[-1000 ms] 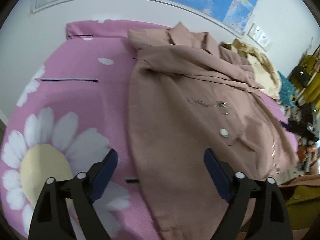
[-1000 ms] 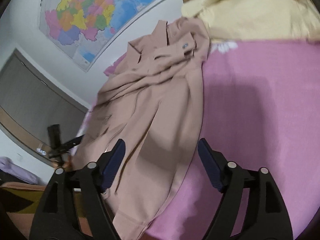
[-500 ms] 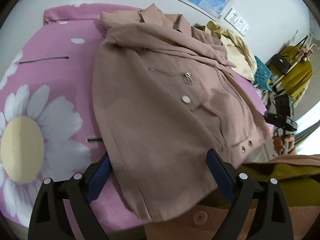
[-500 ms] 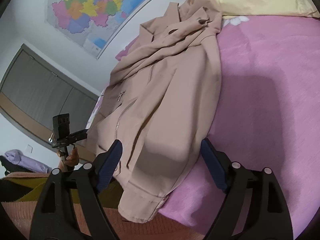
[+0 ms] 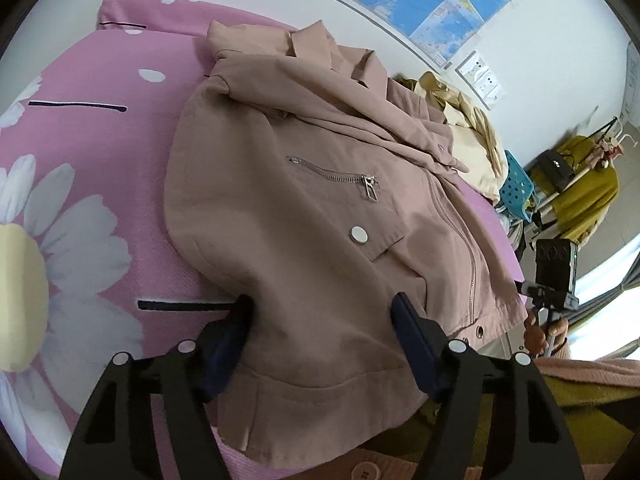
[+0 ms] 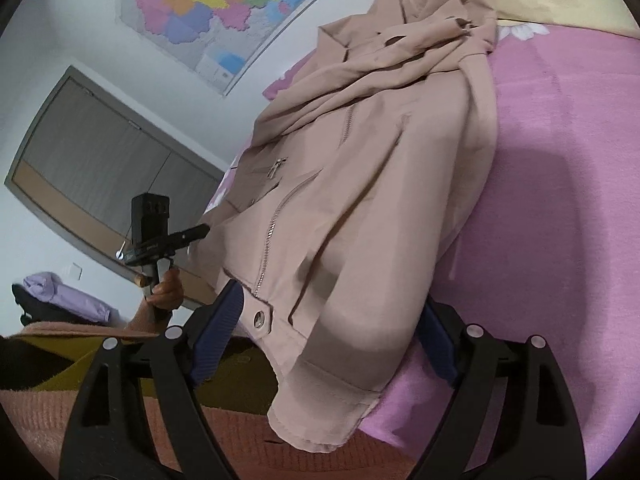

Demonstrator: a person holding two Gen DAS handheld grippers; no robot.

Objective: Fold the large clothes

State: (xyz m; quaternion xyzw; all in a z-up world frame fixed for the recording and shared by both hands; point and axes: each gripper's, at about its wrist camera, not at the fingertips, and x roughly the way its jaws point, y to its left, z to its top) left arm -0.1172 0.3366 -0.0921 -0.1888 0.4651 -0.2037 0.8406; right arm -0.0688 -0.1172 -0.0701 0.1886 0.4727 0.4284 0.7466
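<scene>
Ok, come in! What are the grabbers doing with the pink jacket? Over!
Left gripper open, straddling jacket hem. Right gripper open, straddling hem too. Nothing gripped yet. Yellow garment beside collar, not blocking.

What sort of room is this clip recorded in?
Most likely a bedroom: a pink daisy-print bedspread with a jacket laid on it, a wall map, and what looks like a sliding wardrobe.

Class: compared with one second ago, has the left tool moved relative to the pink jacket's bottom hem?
Yes. The left tool has closed in on the pink jacket; its fingers now straddle the hem.
</scene>
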